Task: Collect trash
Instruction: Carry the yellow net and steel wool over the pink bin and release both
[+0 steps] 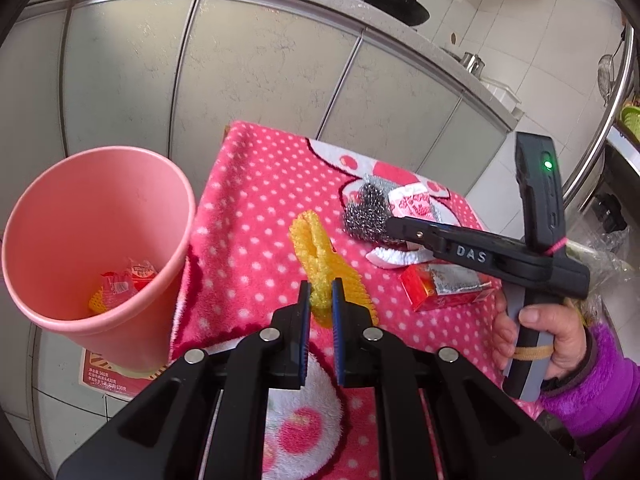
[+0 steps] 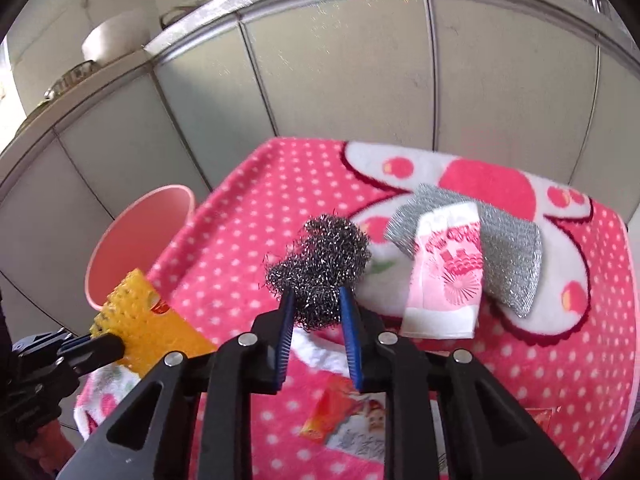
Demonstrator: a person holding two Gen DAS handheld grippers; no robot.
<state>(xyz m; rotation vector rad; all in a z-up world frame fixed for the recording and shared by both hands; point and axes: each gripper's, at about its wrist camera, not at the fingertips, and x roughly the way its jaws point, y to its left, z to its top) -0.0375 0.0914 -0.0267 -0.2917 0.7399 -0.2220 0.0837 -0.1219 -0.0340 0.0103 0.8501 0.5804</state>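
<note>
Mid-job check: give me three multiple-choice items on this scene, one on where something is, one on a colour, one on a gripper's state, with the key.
1. Where is the pink bin?
A. on the blanket
B. beside the blanket's edge, on the left of both views
C. on the counter

2. What colour is the foam net in the left gripper?
A. yellow
B. green
C. white

3. What does the right gripper have between its pads?
A. nothing
B. the silver scouring cloth
C. the steel wool ball

Key: 1 B, the bin stands off the blanket, low beside it. 2 A, the netting is plainly yellow. 3 C, the blue pads flank the wire ball.
</note>
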